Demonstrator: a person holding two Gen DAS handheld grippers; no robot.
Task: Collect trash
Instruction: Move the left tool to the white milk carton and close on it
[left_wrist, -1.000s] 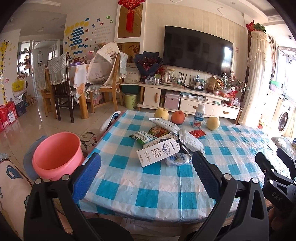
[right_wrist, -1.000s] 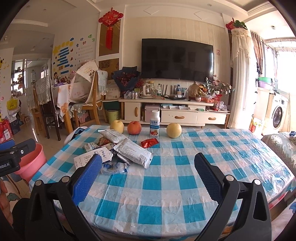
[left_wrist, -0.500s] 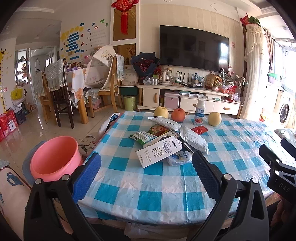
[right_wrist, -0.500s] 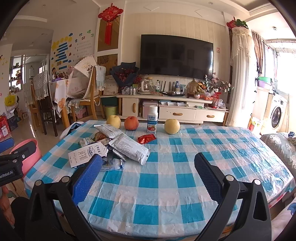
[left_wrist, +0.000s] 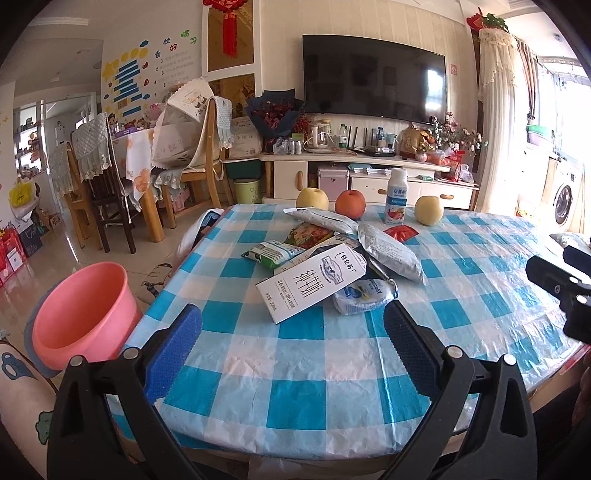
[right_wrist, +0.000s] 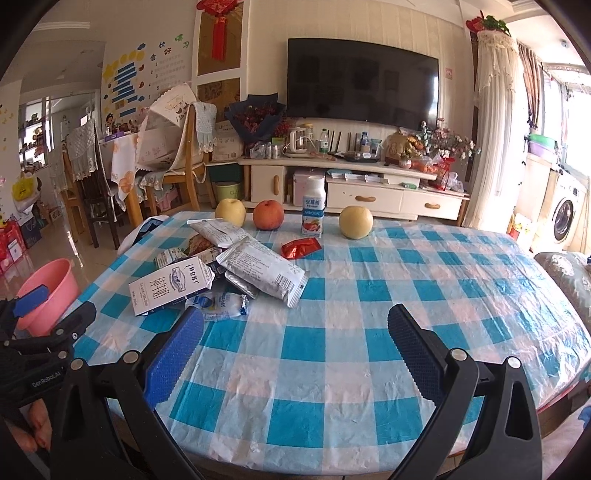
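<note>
Sitting beside the table (left_wrist: 332, 354), pink basin (left_wrist: 79, 314), inside bare.

Both wrist views over shared table (left_wrist: 332, 369)

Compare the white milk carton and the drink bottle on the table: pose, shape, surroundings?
The milk carton lies flat on its side; the drink bottle stands upright. The carton is a boxy slab with black lettering; the bottle is round with a blue-and-red label. The carton sits in the wrapper pile, overlapping a crumpled white packet; the bottle stands at the far edge in a row with the fruit. Both are mostly white and rest on the checked tablecloth.
</note>
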